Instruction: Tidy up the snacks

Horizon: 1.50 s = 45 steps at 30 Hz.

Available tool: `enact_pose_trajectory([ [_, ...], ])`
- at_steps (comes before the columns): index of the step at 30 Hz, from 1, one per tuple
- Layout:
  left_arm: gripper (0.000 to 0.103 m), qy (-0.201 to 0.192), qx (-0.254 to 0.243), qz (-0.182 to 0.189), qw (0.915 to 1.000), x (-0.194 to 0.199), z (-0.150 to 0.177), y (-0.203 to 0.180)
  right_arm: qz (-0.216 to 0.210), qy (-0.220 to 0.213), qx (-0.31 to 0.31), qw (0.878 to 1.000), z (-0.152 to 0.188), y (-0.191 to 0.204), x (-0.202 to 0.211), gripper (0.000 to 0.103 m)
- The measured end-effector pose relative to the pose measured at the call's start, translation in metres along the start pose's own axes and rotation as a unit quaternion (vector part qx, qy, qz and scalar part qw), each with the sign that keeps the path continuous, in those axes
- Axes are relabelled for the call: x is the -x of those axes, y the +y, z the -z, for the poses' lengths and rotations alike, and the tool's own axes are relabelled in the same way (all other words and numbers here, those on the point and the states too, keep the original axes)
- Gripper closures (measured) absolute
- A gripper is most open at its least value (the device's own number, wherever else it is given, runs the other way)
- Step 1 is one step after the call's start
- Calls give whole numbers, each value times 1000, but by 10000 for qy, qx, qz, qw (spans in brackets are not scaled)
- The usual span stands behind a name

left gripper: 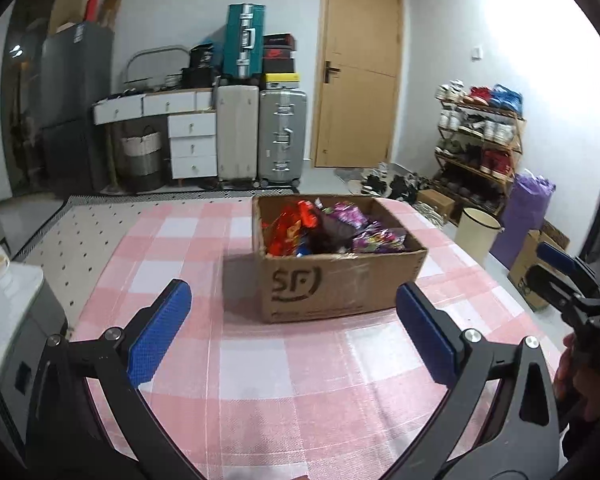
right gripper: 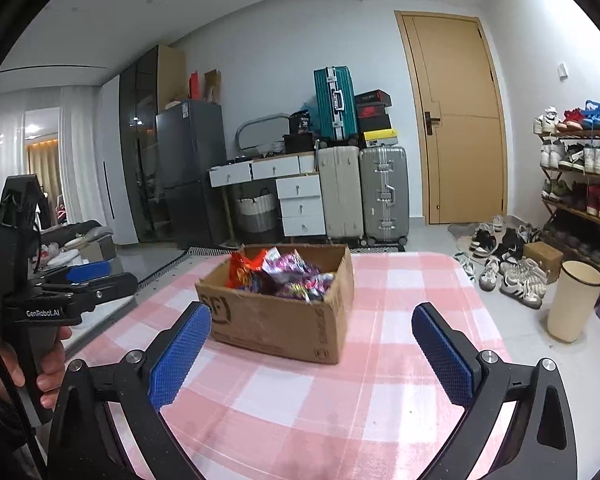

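A brown cardboard box [left gripper: 340, 280] marked SF stands on the pink-and-white checked tablecloth [left gripper: 280, 380]. It holds several snack packets [left gripper: 324, 228], red-orange and purple. My left gripper [left gripper: 294, 304] is open and empty, a short way in front of the box. My right gripper [right gripper: 312, 328] is open and empty, also in front of the box [right gripper: 276, 312], whose snacks [right gripper: 284, 276] show inside. Each gripper shows at the edge of the other's view: the right one [left gripper: 560, 268] and the left one [right gripper: 88, 276].
Behind the table are suitcases [left gripper: 260, 136], a white drawer unit [left gripper: 192, 148], a wooden door [left gripper: 360, 68] and a grey fridge [right gripper: 192, 168]. A shoe rack [left gripper: 480, 136], loose shoes [right gripper: 508, 260] and a cream bin [right gripper: 572, 304] stand on the floor at right.
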<state>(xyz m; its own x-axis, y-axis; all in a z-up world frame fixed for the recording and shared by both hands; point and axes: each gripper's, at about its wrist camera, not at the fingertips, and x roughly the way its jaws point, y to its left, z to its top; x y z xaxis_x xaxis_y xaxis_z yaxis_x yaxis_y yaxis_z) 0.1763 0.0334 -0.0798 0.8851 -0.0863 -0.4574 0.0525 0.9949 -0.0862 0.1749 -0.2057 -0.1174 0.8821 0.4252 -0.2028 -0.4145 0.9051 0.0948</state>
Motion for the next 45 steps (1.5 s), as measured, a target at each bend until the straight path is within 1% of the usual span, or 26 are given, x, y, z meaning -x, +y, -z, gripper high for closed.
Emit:
enact_pose_trajectory([
  [2,1,-57,101,-78,9999,-3,7,6,16,-67,34,10000,5,-3,2,1],
  [5,1,-164,134,-301,9993,-12,18,15,59,-126,191,9997,13,-3,1,1],
  [7,1,-162,119,-398,9990,-21,17,19,76,-119,288,9995,18,-2,0,1],
  [8,1,-222,123,-520,9983,-24,21,21,70,-117,316,9994,20,-2,0,1],
  [12,1,-449,202,-708,9963,-32,29,28,90,-104,418,9990,31,-3,-4,1],
  [16,1,-483,23,-907,9947,-44,42,27,84,2,410,9991,42,-6,-14,1],
  [18,1,-542,-48,-918,9943,-47,47,25,81,39,387,9992,45,-8,-18,1],
  [20,1,-783,-168,-957,9922,-47,53,25,58,-1,327,9994,46,-10,-19,1],
  [23,1,-739,-83,-991,9923,-50,53,28,63,-16,236,9997,46,-13,-19,1],
  [26,1,-639,36,-1026,9927,-60,54,31,107,-7,242,9997,46,-13,-21,1],
  [29,1,-757,-52,-1018,9919,-60,55,26,109,-13,260,9996,45,-12,-22,1],
  [31,1,-810,-81,-972,9919,-52,56,25,112,-8,277,9996,45,-12,-21,1],
  [34,1,-808,-1,-971,9920,-53,56,27,118,-28,318,9994,45,-11,-20,1],
  [45,1,-825,-27,-999,9916,-54,57,29,132,-64,333,9993,46,-10,-18,1],
])
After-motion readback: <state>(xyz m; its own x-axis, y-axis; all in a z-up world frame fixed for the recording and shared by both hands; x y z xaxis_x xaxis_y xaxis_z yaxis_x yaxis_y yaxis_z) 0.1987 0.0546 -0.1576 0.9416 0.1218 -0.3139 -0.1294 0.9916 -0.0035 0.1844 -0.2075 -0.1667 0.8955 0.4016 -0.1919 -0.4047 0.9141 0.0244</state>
